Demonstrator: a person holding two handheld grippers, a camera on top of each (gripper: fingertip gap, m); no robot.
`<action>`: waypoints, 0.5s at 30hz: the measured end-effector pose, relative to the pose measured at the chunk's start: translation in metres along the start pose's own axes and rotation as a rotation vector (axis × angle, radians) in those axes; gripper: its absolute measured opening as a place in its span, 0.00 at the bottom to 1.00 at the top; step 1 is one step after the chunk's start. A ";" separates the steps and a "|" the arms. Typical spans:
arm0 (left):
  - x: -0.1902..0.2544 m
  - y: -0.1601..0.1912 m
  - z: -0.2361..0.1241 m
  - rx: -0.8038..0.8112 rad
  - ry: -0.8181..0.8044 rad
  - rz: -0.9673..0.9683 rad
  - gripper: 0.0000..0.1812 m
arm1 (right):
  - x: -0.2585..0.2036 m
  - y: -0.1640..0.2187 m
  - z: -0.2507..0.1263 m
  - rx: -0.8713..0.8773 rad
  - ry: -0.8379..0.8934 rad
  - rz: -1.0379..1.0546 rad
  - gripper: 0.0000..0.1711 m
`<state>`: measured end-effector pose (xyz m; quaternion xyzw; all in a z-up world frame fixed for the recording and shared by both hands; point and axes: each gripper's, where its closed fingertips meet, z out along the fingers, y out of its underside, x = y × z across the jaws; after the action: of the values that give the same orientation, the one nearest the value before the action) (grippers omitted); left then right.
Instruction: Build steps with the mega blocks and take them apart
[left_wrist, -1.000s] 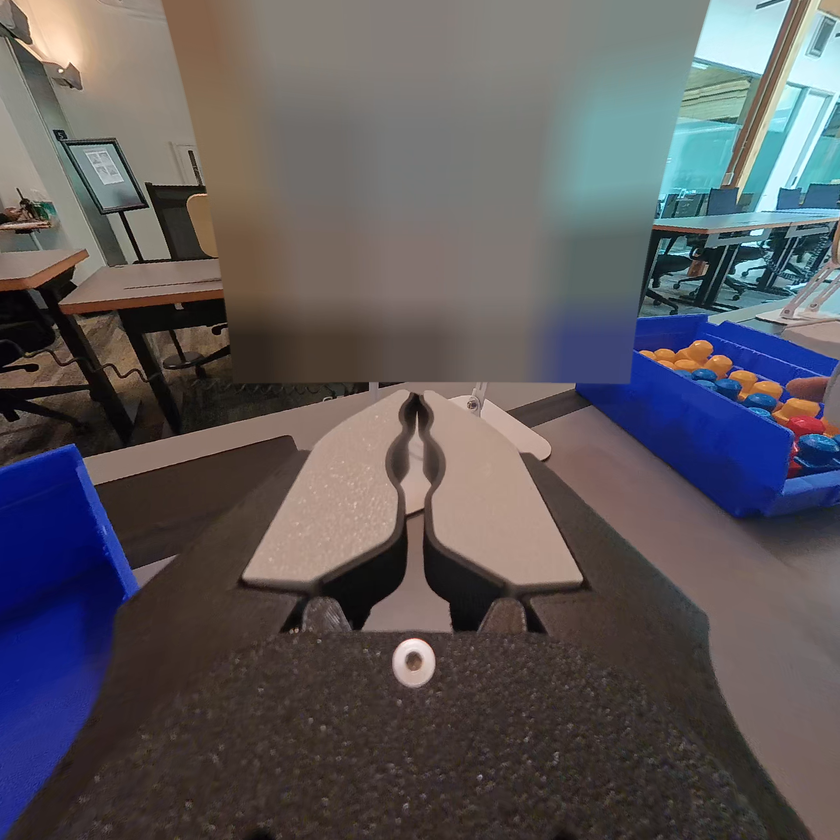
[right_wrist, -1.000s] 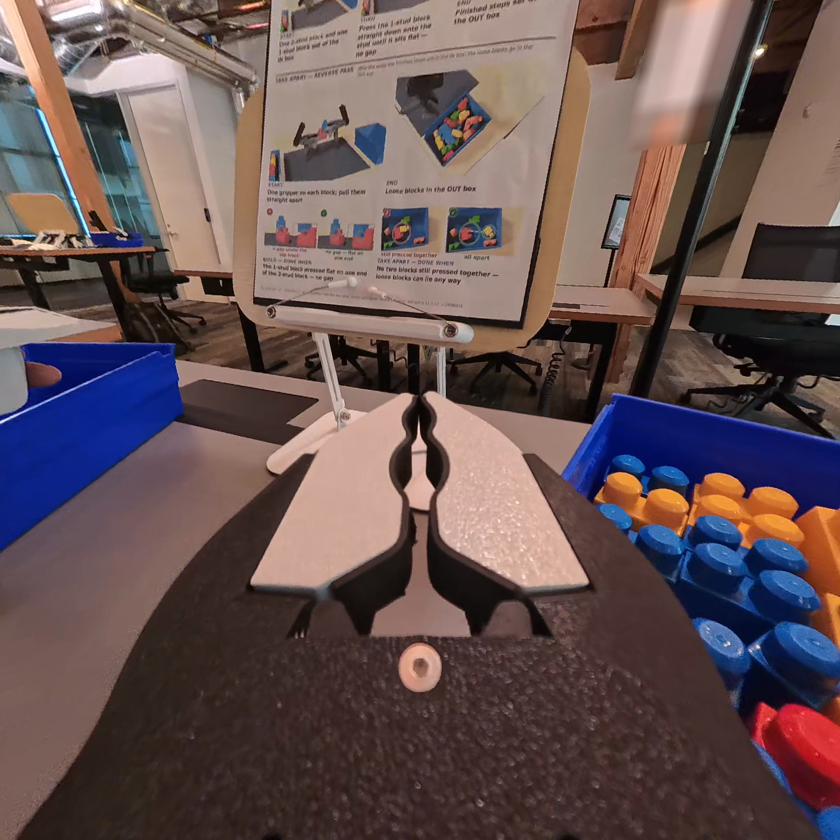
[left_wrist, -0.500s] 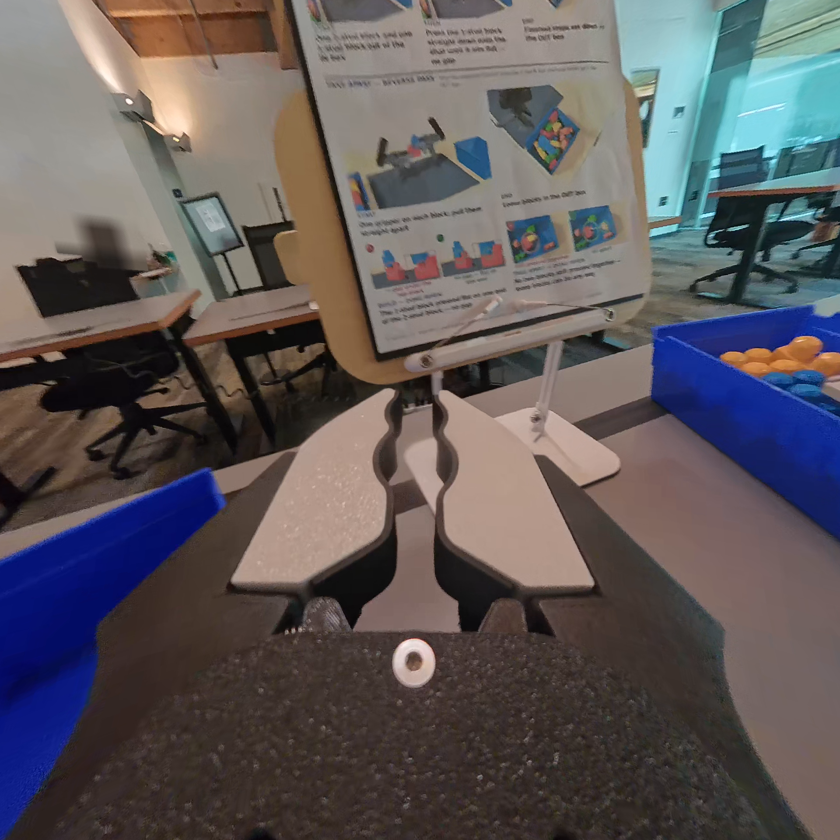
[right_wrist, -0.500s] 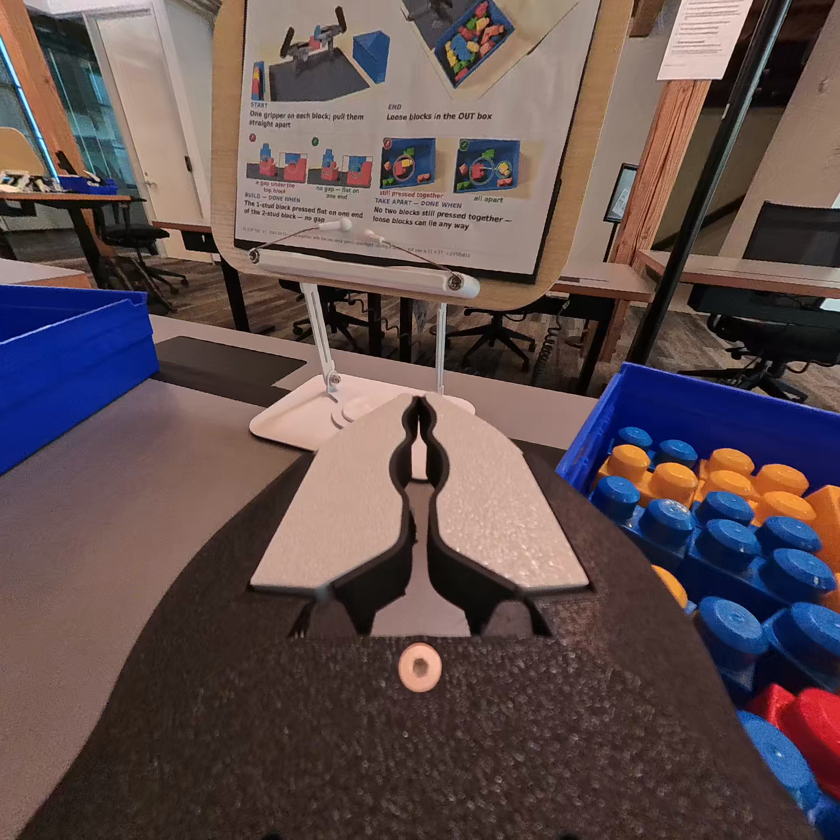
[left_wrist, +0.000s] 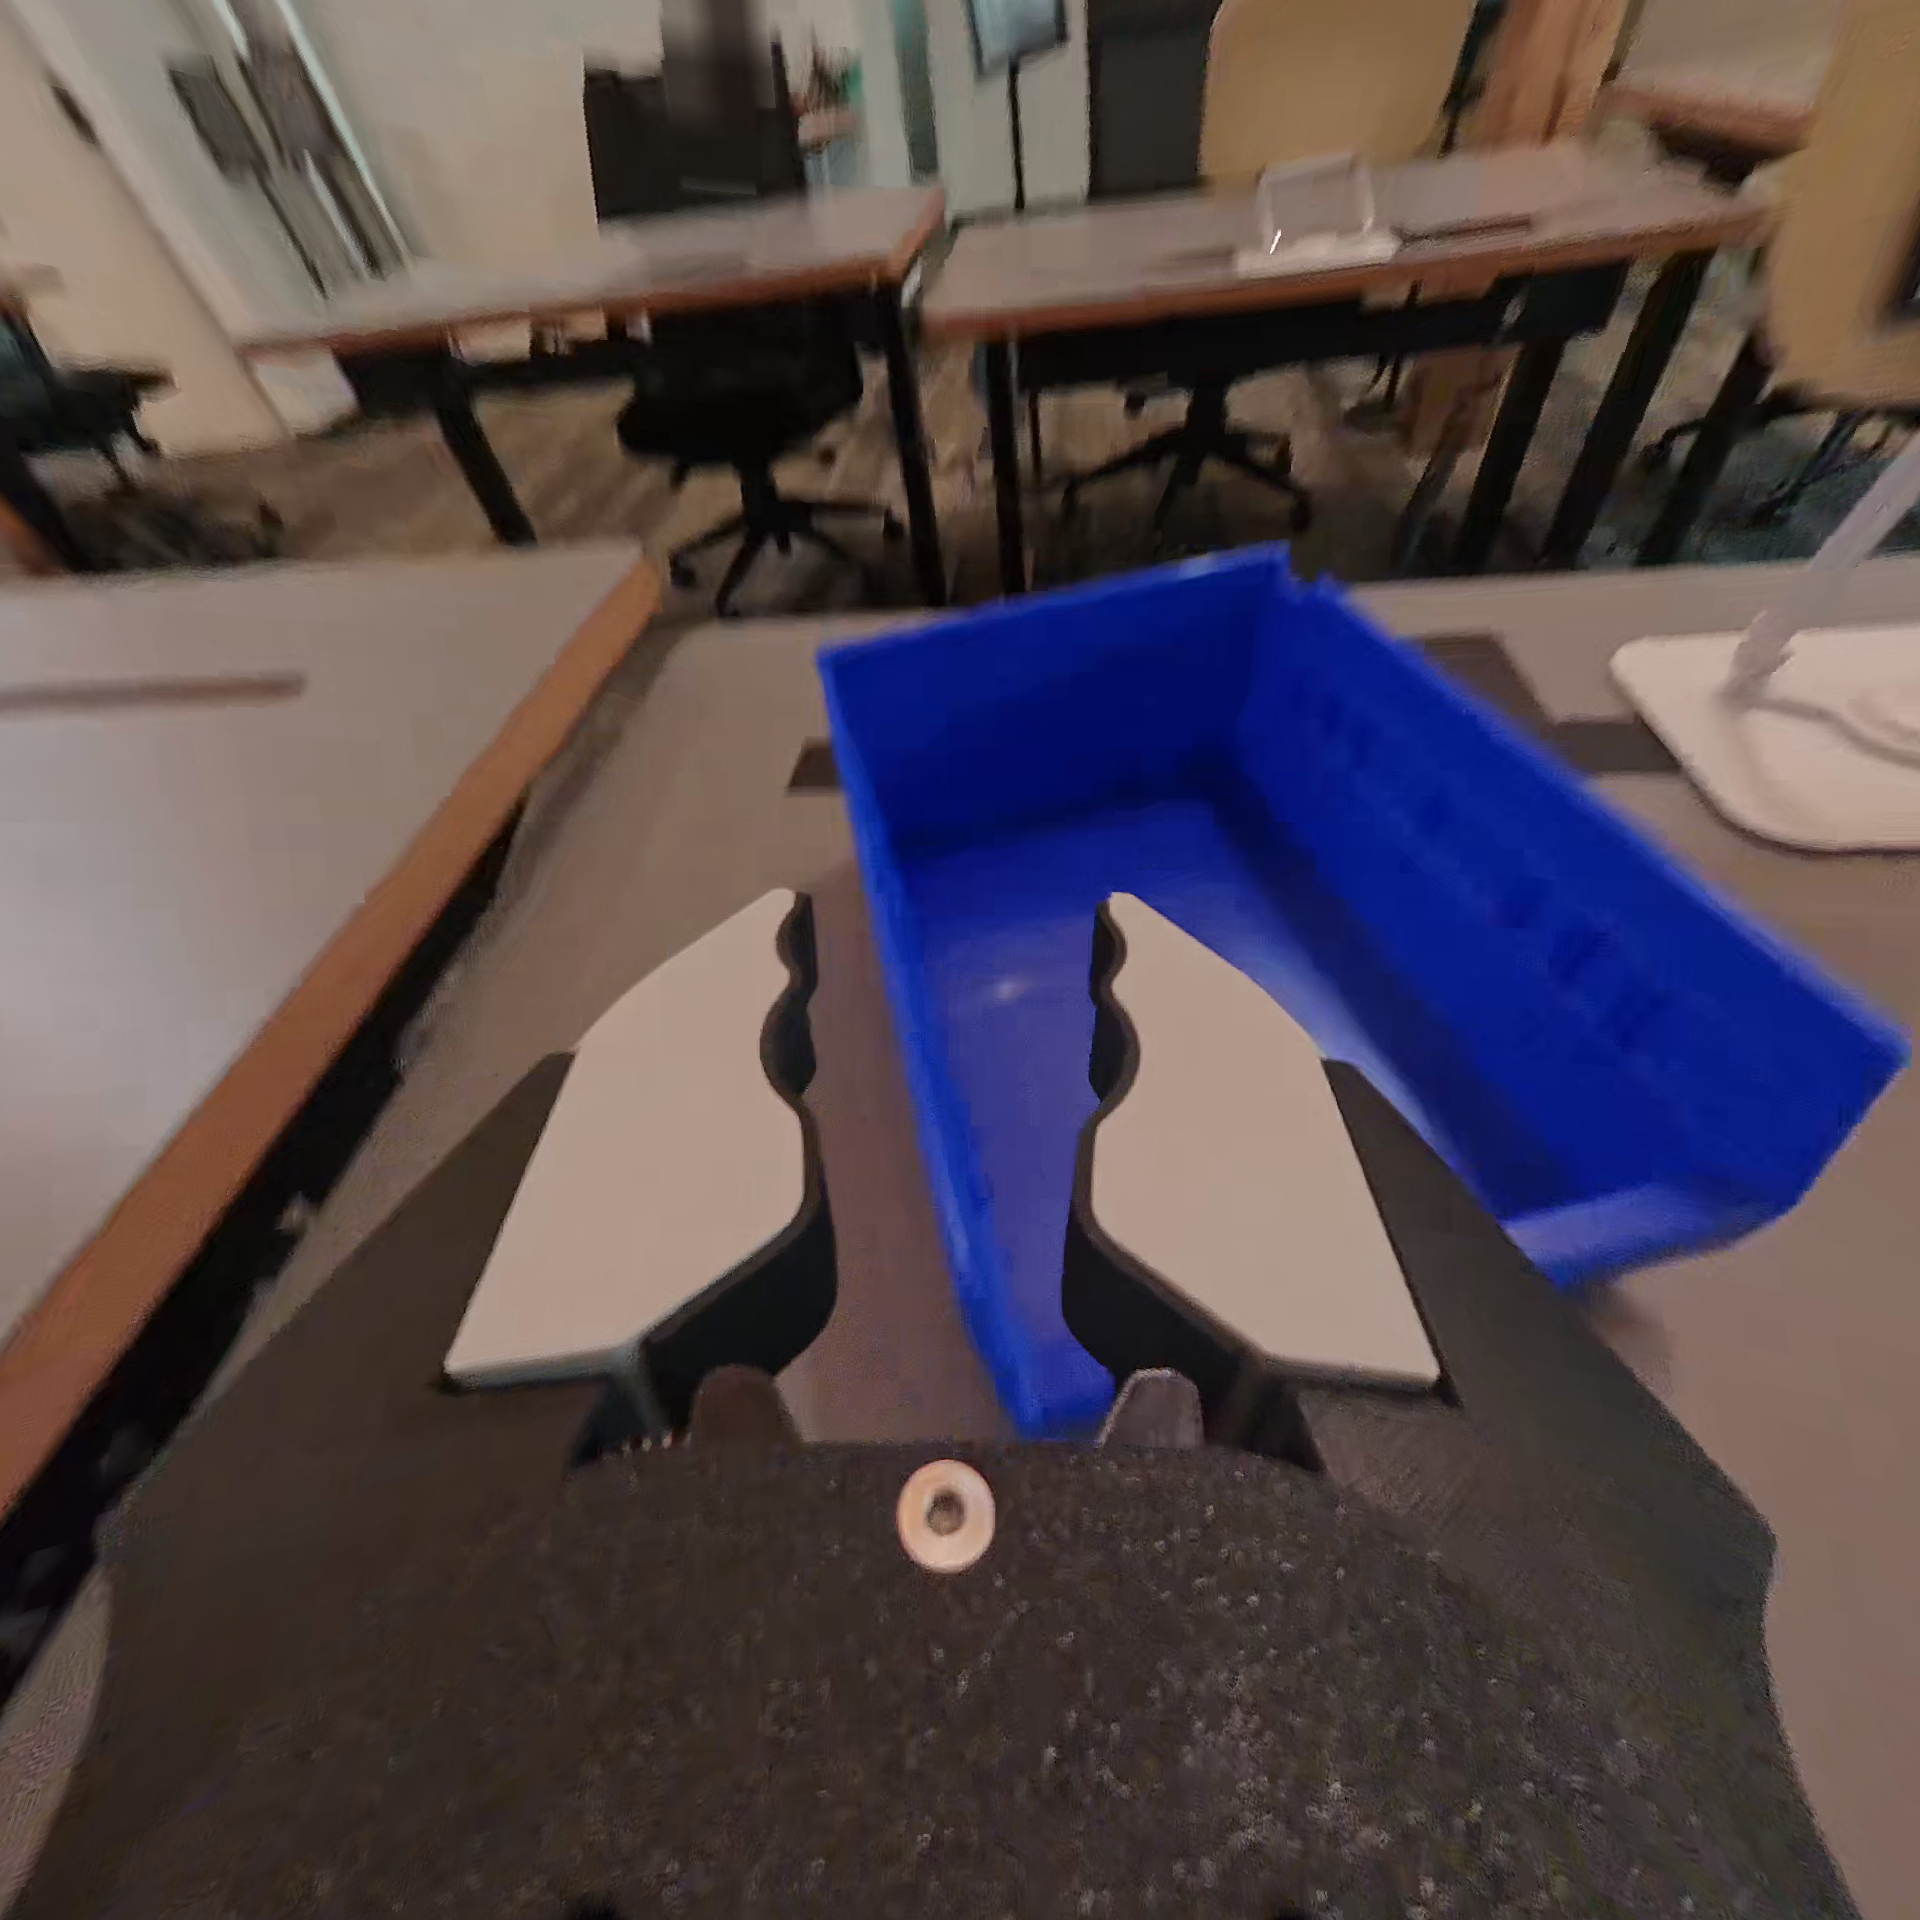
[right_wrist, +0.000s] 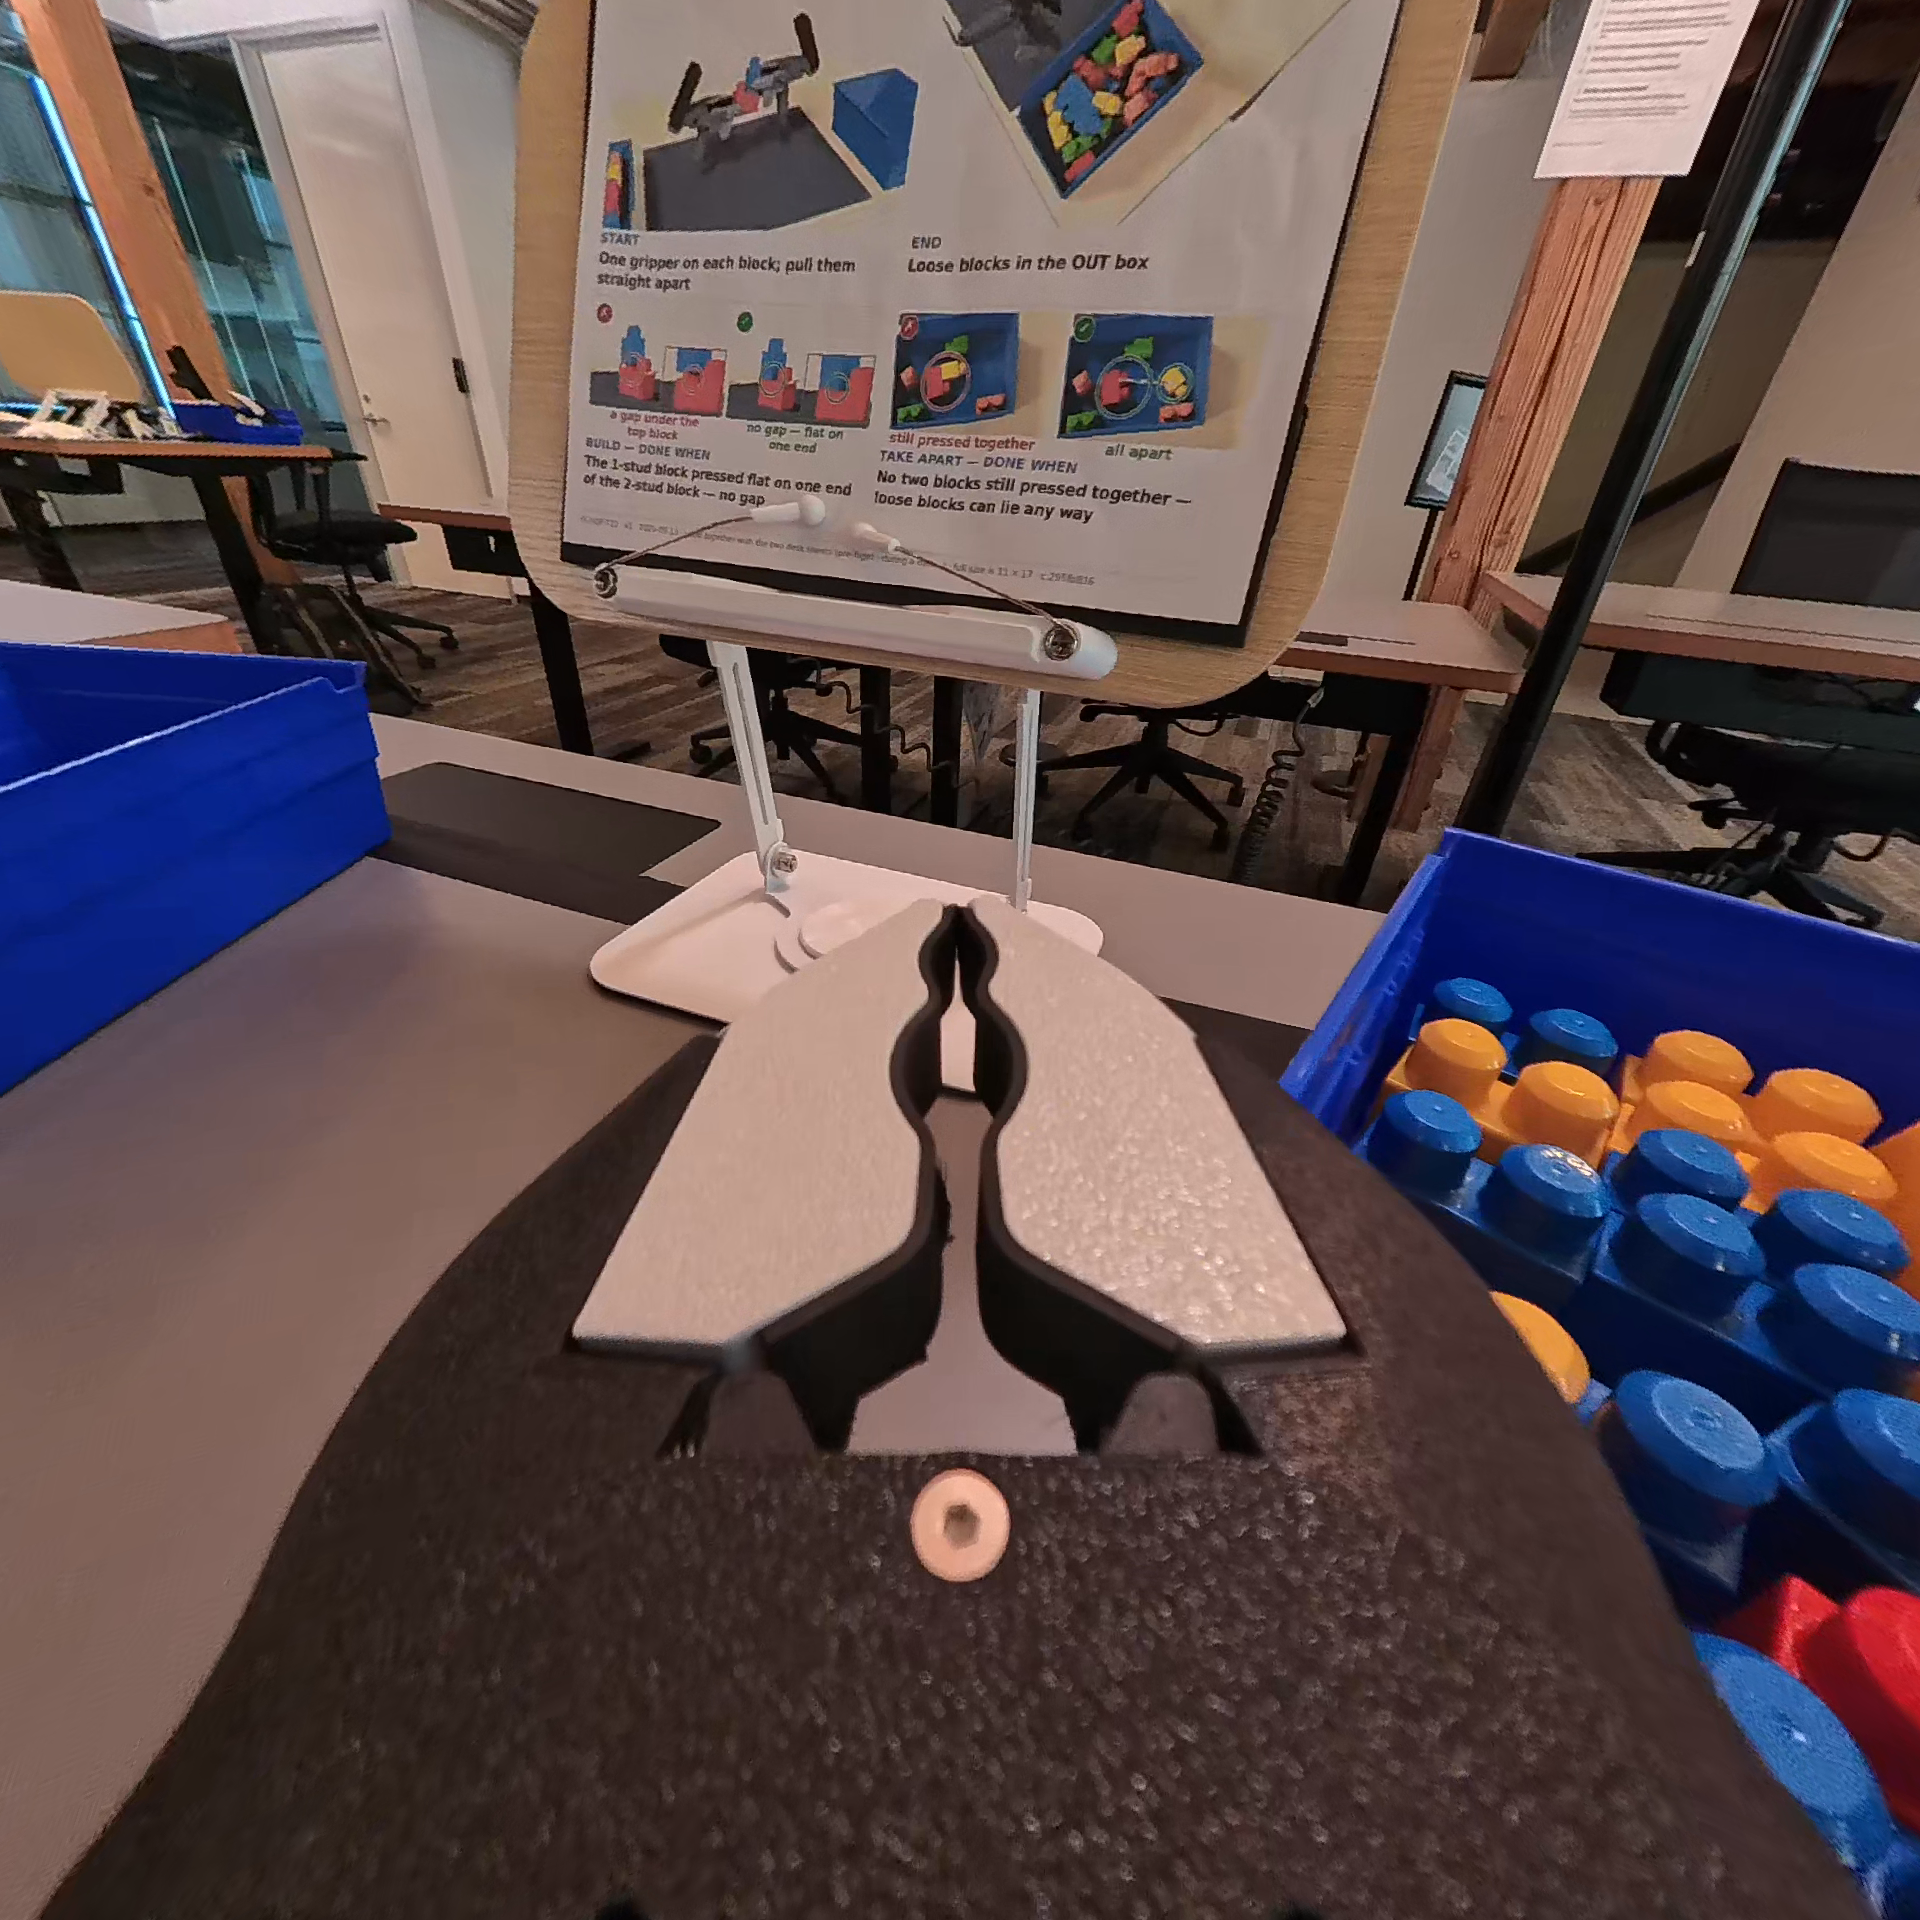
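1. The step in hand looks like the very start of building: no block is held and none stands on the grey counter (right_wrist: 260, 1091).
2. The left tongs (left_wrist: 951, 914) gape wide with nothing between the tips. They hover over the near end of the empty blue plastic bin (left_wrist: 1039, 727), one finger inside its wall, one outside.
3. The right tongs (right_wrist: 957, 920) are pressed together at the tips and grip nothing.
4. The chunky plastic mega blocks (right_wrist: 1683, 1174), blue, orange and red, lie heaped in a second blue plastic bin (right_wrist: 1662, 935), just right of the right tongs and well apart from the empty bin.
5. A white-footed stand carrying a printed instruction sheet (right_wrist: 904, 312) sits beyond the right tongs, between the two bins.
6. The next move probably calls for the right tongs to part, swing right over the heap and close across one block's sides.
7. The left view is blurred, so finer detail there is uncertain.
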<state>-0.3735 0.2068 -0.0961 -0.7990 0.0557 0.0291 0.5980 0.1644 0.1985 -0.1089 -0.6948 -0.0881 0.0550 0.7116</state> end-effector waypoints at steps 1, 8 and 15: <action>-0.006 0.020 0.000 -0.045 -0.006 -0.016 0.29 | -0.001 0.000 0.000 0.000 -0.004 0.002 0.00; 0.006 0.102 0.020 -0.213 0.031 -0.085 0.30 | -0.003 0.004 -0.001 -0.012 -0.010 -0.002 0.00; 0.010 0.100 0.030 -0.222 0.030 -0.083 0.03 | -0.001 0.004 -0.002 -0.015 -0.011 0.001 0.00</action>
<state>-0.3754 0.2073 -0.2014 -0.8623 0.0279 -0.0017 0.5056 0.1642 0.1963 -0.1128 -0.6999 -0.0921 0.0585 0.7059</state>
